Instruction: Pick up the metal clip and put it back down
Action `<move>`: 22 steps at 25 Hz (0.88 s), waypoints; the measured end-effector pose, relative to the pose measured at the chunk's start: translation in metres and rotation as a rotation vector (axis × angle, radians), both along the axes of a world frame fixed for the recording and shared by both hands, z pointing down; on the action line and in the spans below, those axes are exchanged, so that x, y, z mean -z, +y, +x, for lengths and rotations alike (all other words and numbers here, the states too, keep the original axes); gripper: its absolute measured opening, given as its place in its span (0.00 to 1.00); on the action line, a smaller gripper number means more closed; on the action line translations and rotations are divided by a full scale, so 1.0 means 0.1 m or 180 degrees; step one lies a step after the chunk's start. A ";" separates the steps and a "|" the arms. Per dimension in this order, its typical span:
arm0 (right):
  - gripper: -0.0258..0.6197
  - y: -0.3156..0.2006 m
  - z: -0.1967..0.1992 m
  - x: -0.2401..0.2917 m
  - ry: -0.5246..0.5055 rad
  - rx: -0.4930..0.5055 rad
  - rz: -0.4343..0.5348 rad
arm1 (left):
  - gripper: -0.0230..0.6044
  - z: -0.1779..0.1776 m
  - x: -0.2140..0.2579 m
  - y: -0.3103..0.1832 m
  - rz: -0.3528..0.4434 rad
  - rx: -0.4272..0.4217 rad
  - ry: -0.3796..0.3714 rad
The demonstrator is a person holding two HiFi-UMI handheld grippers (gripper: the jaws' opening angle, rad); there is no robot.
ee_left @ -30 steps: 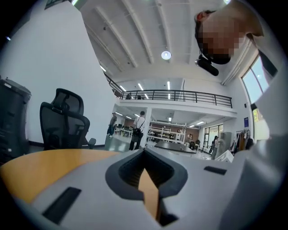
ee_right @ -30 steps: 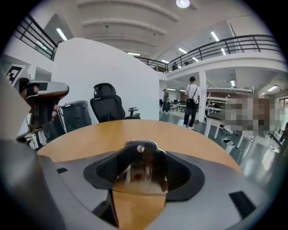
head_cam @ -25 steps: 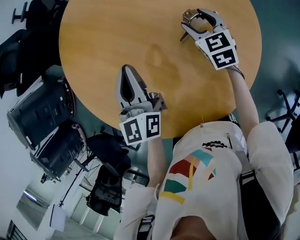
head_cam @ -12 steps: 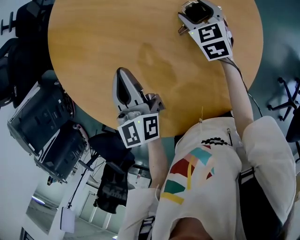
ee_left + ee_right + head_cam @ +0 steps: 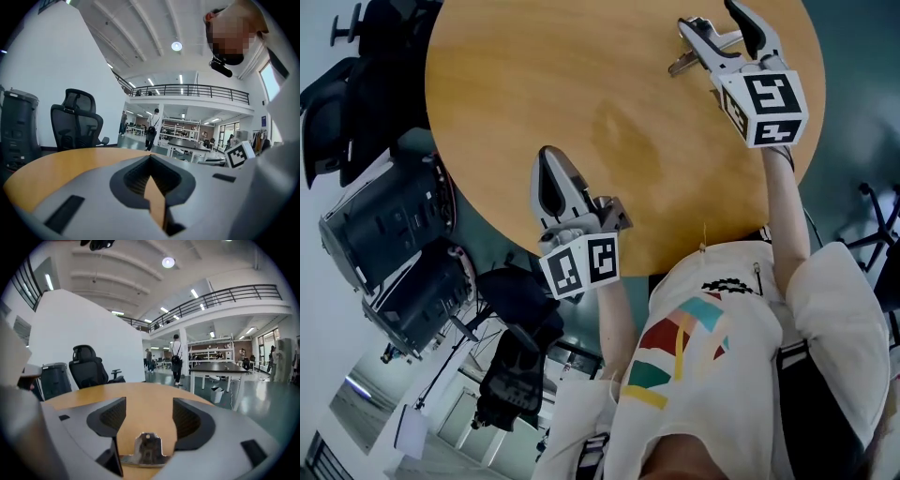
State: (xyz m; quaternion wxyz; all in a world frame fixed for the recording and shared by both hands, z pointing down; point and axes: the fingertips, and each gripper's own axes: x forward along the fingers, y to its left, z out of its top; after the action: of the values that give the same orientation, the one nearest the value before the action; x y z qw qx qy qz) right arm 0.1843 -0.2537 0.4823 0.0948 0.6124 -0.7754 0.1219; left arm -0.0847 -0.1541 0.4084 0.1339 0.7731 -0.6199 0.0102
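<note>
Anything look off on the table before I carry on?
Nothing stands out. The metal clip sits on the table between the right gripper's open jaws, with no visible damage. The left gripper is shut and empty.

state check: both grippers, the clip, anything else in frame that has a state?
Left gripper: shut, nothing between the jaws.
Right gripper: open, jaws wide apart on either side of the clip, not gripping it.
Metal clip: loose between the right jaws, apparently lying on the table.
Office chair: upright, unoccupied.
</note>
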 end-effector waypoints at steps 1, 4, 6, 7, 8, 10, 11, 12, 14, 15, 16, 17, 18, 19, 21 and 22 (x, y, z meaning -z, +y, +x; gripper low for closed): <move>0.51 0.06 -0.01 0.20 -0.0090 0.0019 0.0140 | 0.11 -0.01 0.08 0.03 0.0052 0.0024 0.0013; 0.45 0.32 -0.06 0.93 -0.0327 0.0110 0.0624 | 0.11 0.01 0.37 0.13 0.0229 0.0037 0.0056; 0.06 0.52 -0.09 1.41 -0.0228 0.0063 0.0939 | 0.11 0.02 0.60 0.22 0.0368 0.0037 0.0082; 0.06 0.62 -0.12 1.62 -0.0179 0.0084 0.1078 | 0.11 0.03 0.72 0.26 0.0452 0.0049 0.0108; 0.06 0.71 -0.16 1.82 -0.0181 0.0138 0.1200 | 0.11 0.04 0.83 0.31 0.0539 0.0067 0.0139; 0.06 0.90 -0.25 2.17 -0.0333 0.0290 0.1386 | 0.11 0.09 1.04 0.41 0.0677 0.0113 0.0173; 0.06 1.02 -0.30 2.30 -0.0434 0.0368 0.1443 | 0.11 0.11 1.12 0.47 0.0707 0.0134 0.0155; 0.06 1.13 -0.35 2.41 -0.0516 0.0440 0.1483 | 0.11 0.14 1.19 0.53 0.0715 0.0152 0.0117; 0.06 1.33 -0.46 2.59 -0.0573 0.0618 0.1563 | 0.11 0.19 1.32 0.63 0.0721 0.0211 0.0060; 0.06 1.40 -0.53 2.68 -0.0552 0.0727 0.1610 | 0.11 0.20 1.39 0.67 0.0742 0.0268 0.0072; 0.06 1.46 -0.59 2.76 -0.0524 0.0819 0.1648 | 0.11 0.21 1.47 0.71 0.0769 0.0324 0.0105; 0.06 1.55 -0.66 2.84 -0.0512 0.0882 0.1665 | 0.11 0.20 1.56 0.77 0.0784 0.0353 0.0138; 0.06 1.65 -0.73 2.91 -0.0523 0.0922 0.1660 | 0.11 0.18 1.66 0.85 0.0785 0.0349 0.0152; 0.06 1.75 -0.79 2.96 -0.0546 0.0955 0.1642 | 0.11 0.16 1.75 0.94 0.0780 0.0332 0.0137; 0.06 1.93 -0.88 3.02 -0.0586 0.1029 0.1613 | 0.11 0.14 1.88 1.10 0.0808 0.0330 0.0056; 0.06 1.99 -0.92 3.04 -0.0592 0.1070 0.1612 | 0.11 0.13 1.94 1.16 0.0844 0.0341 0.0023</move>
State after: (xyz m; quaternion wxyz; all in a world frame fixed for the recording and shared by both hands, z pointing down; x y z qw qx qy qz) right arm 0.0923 -0.0543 0.1783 -0.1132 0.4660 -0.8767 -0.0369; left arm -0.0720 -0.0382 0.2139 0.0332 0.7498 -0.6557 -0.0817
